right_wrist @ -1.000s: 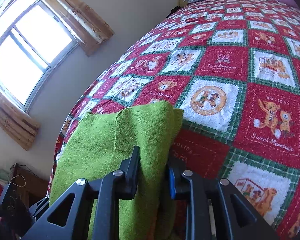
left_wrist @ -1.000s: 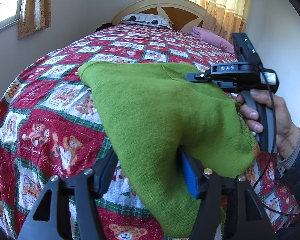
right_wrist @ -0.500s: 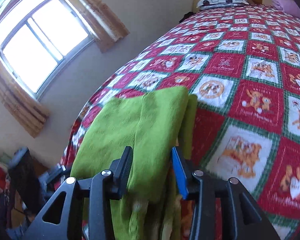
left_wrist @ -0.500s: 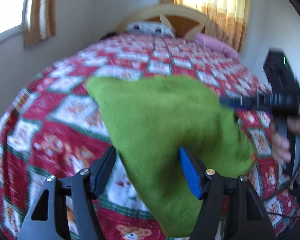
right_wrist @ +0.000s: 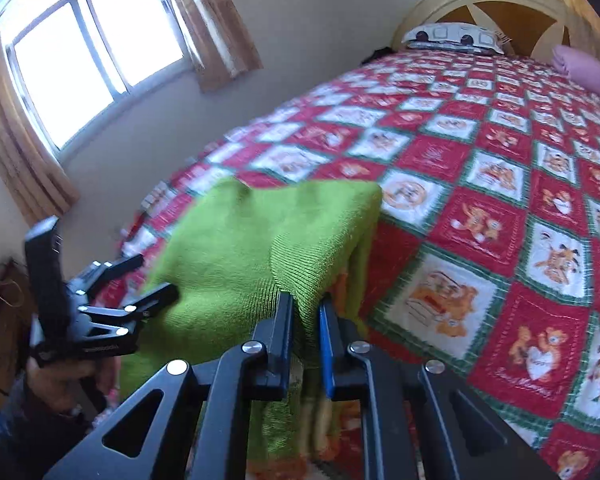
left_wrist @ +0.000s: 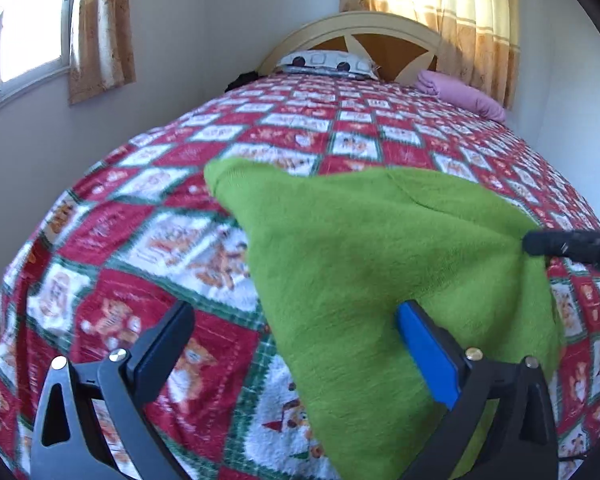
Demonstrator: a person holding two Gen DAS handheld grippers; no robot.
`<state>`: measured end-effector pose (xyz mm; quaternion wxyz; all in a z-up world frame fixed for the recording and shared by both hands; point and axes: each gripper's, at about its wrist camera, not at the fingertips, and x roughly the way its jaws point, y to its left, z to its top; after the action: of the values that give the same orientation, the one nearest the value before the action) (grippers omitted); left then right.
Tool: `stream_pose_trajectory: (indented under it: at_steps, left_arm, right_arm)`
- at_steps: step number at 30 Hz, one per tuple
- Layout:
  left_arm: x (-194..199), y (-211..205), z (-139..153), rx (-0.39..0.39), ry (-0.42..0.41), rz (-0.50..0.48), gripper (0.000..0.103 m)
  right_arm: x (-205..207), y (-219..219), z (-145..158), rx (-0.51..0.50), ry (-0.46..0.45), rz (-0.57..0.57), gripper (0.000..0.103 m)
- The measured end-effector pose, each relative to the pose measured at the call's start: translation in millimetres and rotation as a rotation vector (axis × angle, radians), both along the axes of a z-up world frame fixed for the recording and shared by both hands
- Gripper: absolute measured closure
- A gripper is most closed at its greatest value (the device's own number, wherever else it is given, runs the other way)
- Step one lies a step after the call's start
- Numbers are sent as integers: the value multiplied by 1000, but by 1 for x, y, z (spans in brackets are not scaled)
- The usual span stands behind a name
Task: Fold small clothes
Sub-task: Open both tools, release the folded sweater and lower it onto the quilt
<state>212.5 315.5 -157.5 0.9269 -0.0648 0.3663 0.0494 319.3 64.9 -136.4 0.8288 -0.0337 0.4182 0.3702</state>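
A bedroom with curtained windows holds a bed (left_wrist: 340, 128) under a red, white and green teddy-bear quilt (right_wrist: 480, 208). The right gripper (right_wrist: 305, 320) has its jaws pressed onto a fold of the green sweater (left_wrist: 380, 248), lifting that edge off the quilt. The left gripper (left_wrist: 296, 340) has its jaws spread wide, the blue one lying against the sweater's lower part, the black one over bare quilt. By the headboard lie a patterned pillow (left_wrist: 324, 60) and a pink blanket (left_wrist: 460, 94).
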Motion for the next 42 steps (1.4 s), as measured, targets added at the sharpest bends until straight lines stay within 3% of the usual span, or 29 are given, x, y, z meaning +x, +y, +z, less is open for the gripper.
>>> stream_pose_trajectory:
  at_steps: [2,4,5,6,8,11,15,18,21,24,28,35,42]
  left_arm:
    - [-3,3,-5,-58,0,7,0]
    - [-8,4,-3,-82,-2,20,0]
    - [-10,3,-2,-73,-6,18,0]
    - [-12,1,1,-50,-12,14,0]
    - [-13,0,1,-30,-15,18,0]
    - [-13,3,-2,-51,-15,28,0]
    - [-16,4,-4,-55,-23,39,0]
    - [-21,3,-3,-60,-19,33,0]
    - [-34,1,1,-51,-35,28,0]
    - [-48,-1,7,-40,-28,20,0]
    - [-65,-8,24,11,-56,11,0]
    - [-82,-19,59,23,-149,-11,0]
    - [-88,-28,69,35,-174,-29,0]
  right_arm:
    - [10,3,-27,-57,56,-14,91]
    - [10,-1,-38,-30,68,-23,89]
    - [8,-4,-36,-11,65,-37,84]
    - [5,-7,-30,-8,53,-62,73]
    - [-8,-11,-14,-13,-26,-111,59]
    - [-38,-6,15,18,-158,-61,59]
    - [-54,15,2,15,-124,101,59]
    - [-40,16,-40,-123,2,48,63]
    - [-41,3,-41,-93,-19,29,68]
    - [-48,2,-34,-137,-39,11,66]
    - [-66,-5,-12,-112,-74,-51,65]
    - [-120,-17,43,-13,-248,-94,44]
    - [-142,-15,60,11,-300,-84,44]
